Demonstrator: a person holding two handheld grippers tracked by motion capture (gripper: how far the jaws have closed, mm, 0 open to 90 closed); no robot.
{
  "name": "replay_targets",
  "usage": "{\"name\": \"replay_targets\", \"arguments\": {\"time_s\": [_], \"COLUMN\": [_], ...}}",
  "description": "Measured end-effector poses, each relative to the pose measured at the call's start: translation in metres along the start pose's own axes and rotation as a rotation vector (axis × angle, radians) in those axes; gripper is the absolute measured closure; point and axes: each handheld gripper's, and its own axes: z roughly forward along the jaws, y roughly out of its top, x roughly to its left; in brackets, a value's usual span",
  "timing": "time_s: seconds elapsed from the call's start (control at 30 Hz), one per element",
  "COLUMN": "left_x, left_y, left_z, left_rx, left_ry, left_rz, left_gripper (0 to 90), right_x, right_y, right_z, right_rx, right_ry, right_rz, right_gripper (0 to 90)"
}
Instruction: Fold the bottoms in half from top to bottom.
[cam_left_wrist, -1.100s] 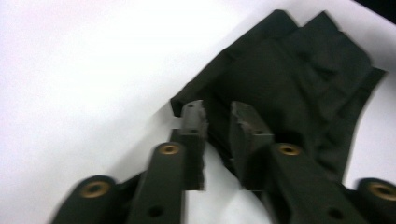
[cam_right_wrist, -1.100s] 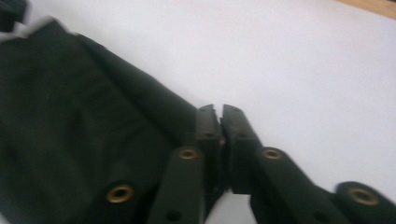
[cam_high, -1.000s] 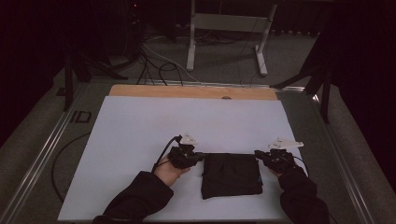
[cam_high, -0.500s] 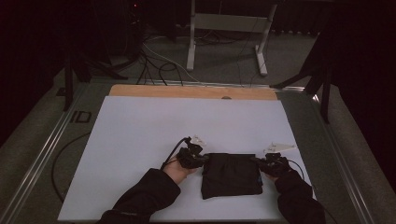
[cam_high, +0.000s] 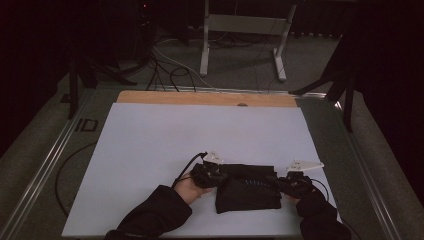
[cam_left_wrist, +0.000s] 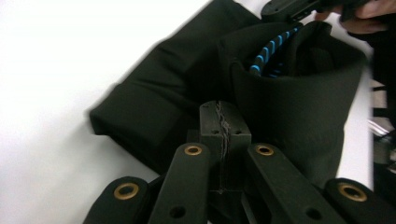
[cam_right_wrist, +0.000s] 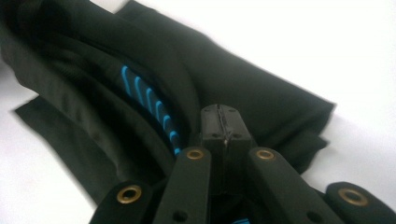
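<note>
Nearest you, your left gripper (cam_high: 216, 175) and right gripper (cam_high: 286, 184) each have fingers pressed together, pinching opposite edges of the folded black fabric garment with blue stitching (cam_high: 247, 190), likely to lift a layer for folding; it lies on the white surface (cam_high: 200, 130).

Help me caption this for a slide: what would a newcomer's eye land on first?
A folded black garment lying at the near edge of the white table, with bright blue stitching showing inside its fold. The left gripper and right gripper flank it, jaws shut, pinching its two ends.
</note>
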Motion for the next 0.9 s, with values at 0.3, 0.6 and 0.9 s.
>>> {"name": "replay_targets", "arguments": {"time_s": [0.3, 0.6, 0.9], "left_x": [-0.020, -0.041, -0.038], "left_y": [-0.011, -0.023, -0.022], "left_z": [-0.004, -0.009, -0.017], "left_rx": [0.025, 0.045, 0.012], "left_ry": [-0.045, -0.071, -0.019], "left_rz": [0.055, 0.114, 0.113], "left_gripper": [90.0, 90.0, 70.0], "right_x": [0.026, 0.047, 0.044], "right_y": [-0.010, -0.016, -0.011], "right_z": [-0.014, -0.015, -0.019], "right_rx": [-0.002, 0.033, -0.011], "right_ry": [0.065, 0.083, 0.053], "right_rz": [-0.019, -0.070, -0.088], "right_gripper": [89.9, 89.9, 74.5]}}
